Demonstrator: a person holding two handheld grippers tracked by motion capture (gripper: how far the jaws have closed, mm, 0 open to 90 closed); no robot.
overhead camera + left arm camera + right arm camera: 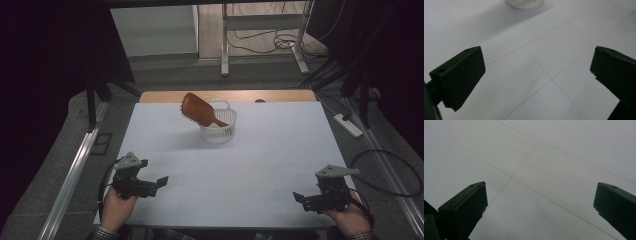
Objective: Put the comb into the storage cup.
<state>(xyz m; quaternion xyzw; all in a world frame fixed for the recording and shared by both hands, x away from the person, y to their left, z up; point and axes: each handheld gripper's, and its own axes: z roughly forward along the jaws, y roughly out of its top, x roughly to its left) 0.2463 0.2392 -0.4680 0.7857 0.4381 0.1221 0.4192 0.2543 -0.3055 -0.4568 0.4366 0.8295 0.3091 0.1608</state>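
Observation:
A brown wooden hairbrush (199,109) leans in a small white basket (220,131) at the far middle of the white table (260,150), its paddle sticking up and out to the left. The basket's base (524,3) also appears at the top of the left gripper view. My left gripper (161,181) rests near the front left edge, jaws wide apart and empty (537,75). My right gripper (299,198) sits near the front right edge, pointing left, also open with nothing between its jaws (540,202).
A wooden strip (165,96) runs along the table's far edge. Metal rails (75,170) flank the table on both sides. A power strip (348,125) and cables (390,165) lie on the floor to the right. Desk legs (225,45) stand beyond.

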